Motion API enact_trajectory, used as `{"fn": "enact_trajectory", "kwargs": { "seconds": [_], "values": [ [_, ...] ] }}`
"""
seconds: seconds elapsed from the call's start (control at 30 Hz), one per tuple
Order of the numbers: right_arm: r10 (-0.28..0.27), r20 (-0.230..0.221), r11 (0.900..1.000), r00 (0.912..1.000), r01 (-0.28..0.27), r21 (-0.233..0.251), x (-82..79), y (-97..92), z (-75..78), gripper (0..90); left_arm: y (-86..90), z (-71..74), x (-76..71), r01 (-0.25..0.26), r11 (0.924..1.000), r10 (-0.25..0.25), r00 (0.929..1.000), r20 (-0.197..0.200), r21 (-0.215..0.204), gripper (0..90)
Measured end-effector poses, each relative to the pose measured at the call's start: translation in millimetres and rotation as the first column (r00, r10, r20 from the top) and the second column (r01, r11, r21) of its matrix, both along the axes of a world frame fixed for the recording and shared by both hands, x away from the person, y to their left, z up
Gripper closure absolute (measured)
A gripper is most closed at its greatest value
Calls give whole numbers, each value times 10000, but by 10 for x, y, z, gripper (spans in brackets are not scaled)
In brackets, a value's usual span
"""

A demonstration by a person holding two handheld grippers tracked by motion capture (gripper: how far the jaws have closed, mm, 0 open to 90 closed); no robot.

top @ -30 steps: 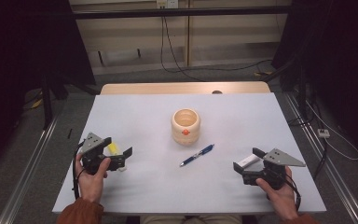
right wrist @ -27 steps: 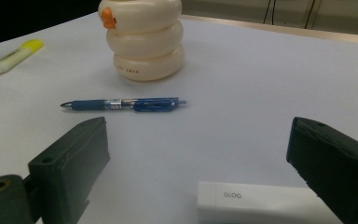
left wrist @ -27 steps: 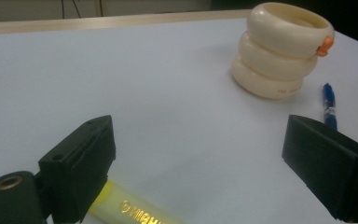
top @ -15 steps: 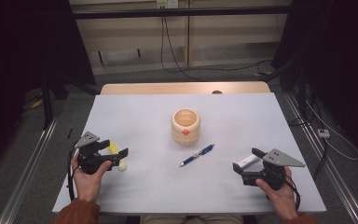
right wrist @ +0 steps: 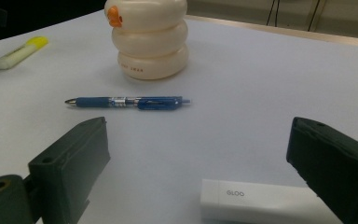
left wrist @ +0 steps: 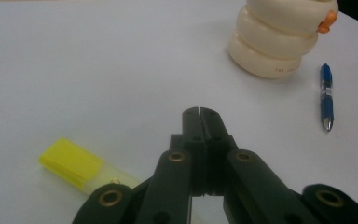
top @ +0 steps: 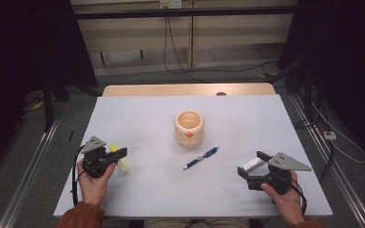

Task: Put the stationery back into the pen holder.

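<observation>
Left gripper point(left wrist: 199, 112): jaws just closed, pressed together on nothing, near desk's left edge.
Highlighter point(left wrist: 81, 167): flat on desk just beside and to the left of the shut jaws, outside them; yellow cap end pointing away toward far left; nearer the left hand.
Right gripper point(right wrist: 198, 154): jaws spread, straddling white glue stick point(right wrist: 256, 200) near right edge, not pressing it.
Pen point(top: 201, 157): blue, lying diagonally mid-desk.
Cup point(top: 189, 128): cream, ribbed, upright at centre; appears empty.
</observation>
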State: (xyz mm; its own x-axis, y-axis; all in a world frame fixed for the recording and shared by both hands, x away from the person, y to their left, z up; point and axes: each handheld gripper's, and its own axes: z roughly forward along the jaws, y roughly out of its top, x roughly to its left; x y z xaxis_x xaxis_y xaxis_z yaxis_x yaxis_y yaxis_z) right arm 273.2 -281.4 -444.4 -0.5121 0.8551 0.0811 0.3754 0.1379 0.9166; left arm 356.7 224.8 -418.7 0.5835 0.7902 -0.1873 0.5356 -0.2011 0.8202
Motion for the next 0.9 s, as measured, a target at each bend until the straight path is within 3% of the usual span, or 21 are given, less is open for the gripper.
{"fn": "enact_trajectory", "kwargs": {
  "seconds": [0.23,0.57,0.8,0.9],
  "values": [
    [18,29,10000,10000,-18,-28,-2,13,2,56,-168,-86,19,454,9971,-453,9990,-40,612,900],
    [21,-32,10000,10000,-21,-3,-2,6,0,56,-297,-243,96,545,9884,-394,9935,-1071,1417,900],
    [80,-40,9999,10000,-80,-82,2,9,-2,56,-288,-307,121,451,9833,-185,9885,-1499,1761,900],
    [63,-50,10000,10000,-64,-76,1,7,-1,56,-291,-333,130,504,9770,-155,9859,-1665,2074,900]
  ]
}}
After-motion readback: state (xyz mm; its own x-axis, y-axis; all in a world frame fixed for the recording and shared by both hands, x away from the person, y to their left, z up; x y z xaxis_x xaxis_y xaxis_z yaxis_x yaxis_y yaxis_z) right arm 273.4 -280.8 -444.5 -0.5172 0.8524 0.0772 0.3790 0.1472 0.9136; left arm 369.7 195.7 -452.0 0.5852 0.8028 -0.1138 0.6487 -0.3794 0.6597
